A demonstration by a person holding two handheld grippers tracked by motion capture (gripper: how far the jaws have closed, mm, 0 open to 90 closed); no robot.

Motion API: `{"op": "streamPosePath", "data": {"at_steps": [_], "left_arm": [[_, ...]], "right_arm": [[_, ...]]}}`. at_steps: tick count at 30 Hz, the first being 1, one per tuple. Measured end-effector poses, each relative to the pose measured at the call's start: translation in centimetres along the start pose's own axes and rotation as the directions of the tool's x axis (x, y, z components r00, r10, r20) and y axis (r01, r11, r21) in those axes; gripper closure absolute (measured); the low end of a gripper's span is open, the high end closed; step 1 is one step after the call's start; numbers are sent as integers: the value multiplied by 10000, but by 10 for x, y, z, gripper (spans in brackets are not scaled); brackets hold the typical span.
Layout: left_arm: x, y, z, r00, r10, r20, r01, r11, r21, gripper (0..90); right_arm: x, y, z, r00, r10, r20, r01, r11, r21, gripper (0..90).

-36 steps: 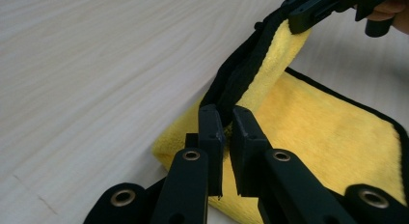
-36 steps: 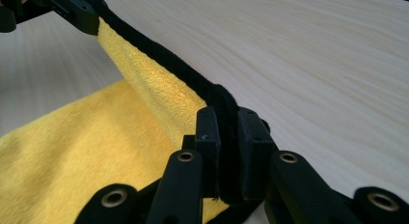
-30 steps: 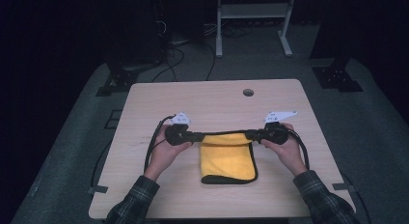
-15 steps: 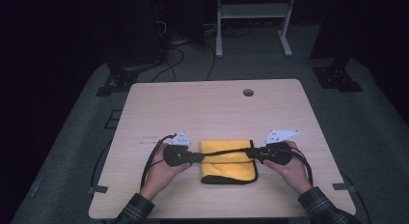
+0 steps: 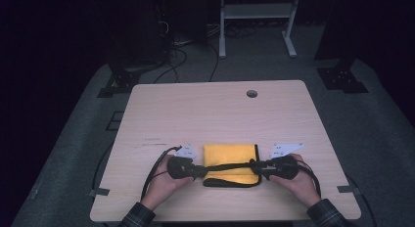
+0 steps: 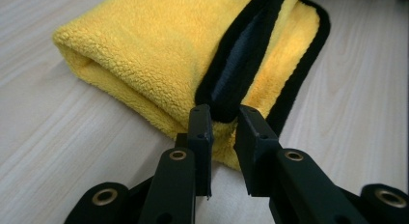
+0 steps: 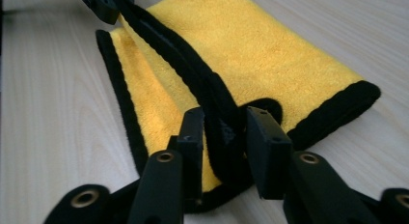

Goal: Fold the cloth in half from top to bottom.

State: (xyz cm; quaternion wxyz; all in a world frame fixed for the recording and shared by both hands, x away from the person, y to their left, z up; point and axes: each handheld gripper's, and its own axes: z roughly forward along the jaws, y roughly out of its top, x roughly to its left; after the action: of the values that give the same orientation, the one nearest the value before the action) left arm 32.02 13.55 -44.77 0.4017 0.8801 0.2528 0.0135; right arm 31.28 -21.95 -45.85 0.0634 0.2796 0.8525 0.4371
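Lying near the front edge of the worktop (image 5: 220, 109), a yellow cloth (image 5: 230, 153) with a black border sits folded, its top layer drawn toward the person so that the border runs as a taut dark line (image 5: 225, 166) across the cloth from one claw to the other. The left claw (image 5: 199, 170) grips that border at the cloth's left end; in the left gripper view its two black jaws stand close together with the hem (image 6: 223, 101) pinched between them. The right claw (image 5: 255, 166) does likewise at the right end, its jaws clamped on a thick bunch of the black edge (image 7: 224, 132) in the right gripper view. The lower layer lies flat on the wood beneath. Around the cloth the pale wood is bare apart from a small round hole (image 5: 251, 93) toward the far edge. Beyond the worktop, on the grey floor, stand a white frame (image 5: 254, 21) and some loose cables (image 5: 181, 46). Both hands come in low from the near edge, palms over the handles, plaid sleeves (image 5: 139, 218) showing, and a cable (image 5: 155, 170) loops from the left gripper.
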Motion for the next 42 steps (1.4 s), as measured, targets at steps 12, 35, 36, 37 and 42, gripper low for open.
{"op": "streamPosePath", "data": {"at_steps": [12,35,36,37,42], "left_arm": [[4,12,-28,9999,50,-157,-67,9935,-1133,836],[-14,-2,19,9982,232,545,-251,9991,346,843],[-14,-2,21,9983,242,533,-265,9988,414,843],[-14,-3,23,9985,275,467,-298,9983,498,844],[-15,-4,22,9990,254,365,-269,9989,394,829]], "right_arm": [[-4,-2,-49,9989,274,369,-214,9881,-1524,756],[14,-8,12,9936,-418,-1050,506,9953,821,880],[14,-8,13,9935,-508,-1019,598,9944,868,881],[14,-9,14,9934,-590,-984,679,9937,889,883],[18,-9,14,9937,-805,-785,875,9920,914,864]]}}
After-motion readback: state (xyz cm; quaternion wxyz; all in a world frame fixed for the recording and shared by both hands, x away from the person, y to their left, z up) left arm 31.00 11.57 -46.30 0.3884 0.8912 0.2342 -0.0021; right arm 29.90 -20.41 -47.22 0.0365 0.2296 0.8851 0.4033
